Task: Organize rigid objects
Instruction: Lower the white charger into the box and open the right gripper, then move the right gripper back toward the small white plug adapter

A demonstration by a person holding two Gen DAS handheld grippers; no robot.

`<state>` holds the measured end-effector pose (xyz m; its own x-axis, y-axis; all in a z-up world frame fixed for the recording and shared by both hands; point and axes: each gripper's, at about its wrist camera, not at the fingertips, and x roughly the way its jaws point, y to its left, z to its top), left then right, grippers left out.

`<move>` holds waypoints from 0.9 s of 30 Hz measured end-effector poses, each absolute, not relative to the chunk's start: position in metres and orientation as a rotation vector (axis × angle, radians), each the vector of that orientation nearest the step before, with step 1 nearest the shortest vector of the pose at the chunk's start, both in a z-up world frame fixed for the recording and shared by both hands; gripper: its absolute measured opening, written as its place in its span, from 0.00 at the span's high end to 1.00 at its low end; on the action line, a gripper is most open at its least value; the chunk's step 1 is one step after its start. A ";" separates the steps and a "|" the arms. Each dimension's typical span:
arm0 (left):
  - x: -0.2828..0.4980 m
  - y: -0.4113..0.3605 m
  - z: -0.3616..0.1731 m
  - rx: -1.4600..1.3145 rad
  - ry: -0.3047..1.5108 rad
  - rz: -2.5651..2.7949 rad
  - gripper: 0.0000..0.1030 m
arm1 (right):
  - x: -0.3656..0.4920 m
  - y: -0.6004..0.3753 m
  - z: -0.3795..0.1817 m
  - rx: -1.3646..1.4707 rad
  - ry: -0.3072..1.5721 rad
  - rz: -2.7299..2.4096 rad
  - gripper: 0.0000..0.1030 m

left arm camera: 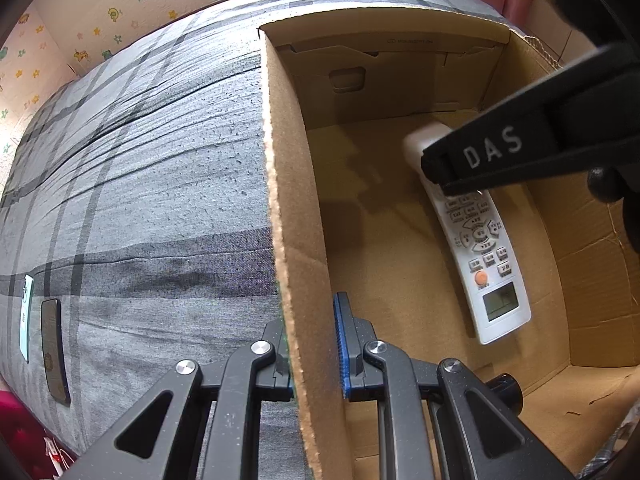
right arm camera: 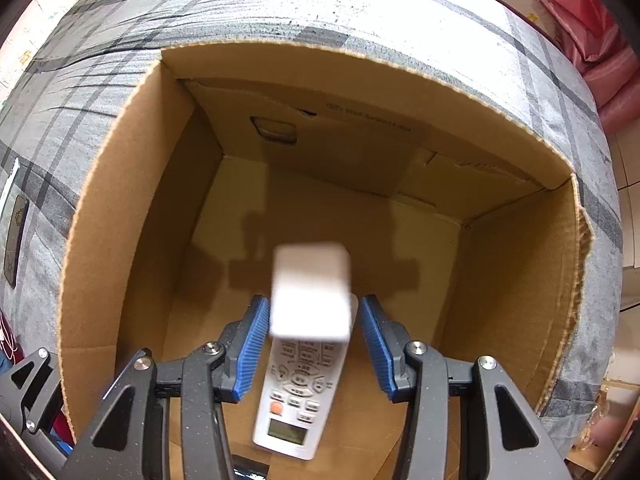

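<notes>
A white remote control [right arm camera: 298, 384] with an orange button and a small screen is inside an open cardboard box [right arm camera: 120, 220]. My right gripper [right arm camera: 314, 344] is open, its blue pads on either side of the remote with gaps on both sides. In the left wrist view the remote [left arm camera: 480, 248] is tilted inside the box, far end up, under the right gripper's black fingers [left arm camera: 492, 156]. My left gripper [left arm camera: 312, 352] straddles the box's left wall [left arm camera: 296, 240], and a gap shows between the wall and its right pad.
The box sits on a bed with a grey plaid cover [left arm camera: 140, 160]. A dark phone [left arm camera: 54, 352] and a light blue flat item [left arm camera: 26, 320] lie on the cover at the far left. Pink fabric [right arm camera: 600, 40] is at the back right.
</notes>
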<state>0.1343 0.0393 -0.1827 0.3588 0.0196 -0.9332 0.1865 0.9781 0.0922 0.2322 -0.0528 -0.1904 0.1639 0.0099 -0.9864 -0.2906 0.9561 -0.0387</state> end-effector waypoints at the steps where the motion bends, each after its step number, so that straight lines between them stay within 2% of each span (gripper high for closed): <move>1: 0.134 0.039 -0.183 0.197 1.200 -0.108 0.84 | 0.232 -0.053 -0.188 -0.242 1.389 0.219 0.50; 15: 0.136 0.039 -0.185 0.201 1.201 -0.103 0.84 | 0.217 -0.060 -0.151 -0.272 1.323 0.214 0.46; 20: 0.136 0.039 -0.185 0.206 1.202 -0.101 0.84 | 0.218 -0.071 -0.130 -0.239 1.299 0.221 0.32; 27: 0.136 0.038 -0.185 0.211 1.202 -0.098 0.84 | 0.207 -0.089 -0.109 -0.213 1.267 0.226 0.22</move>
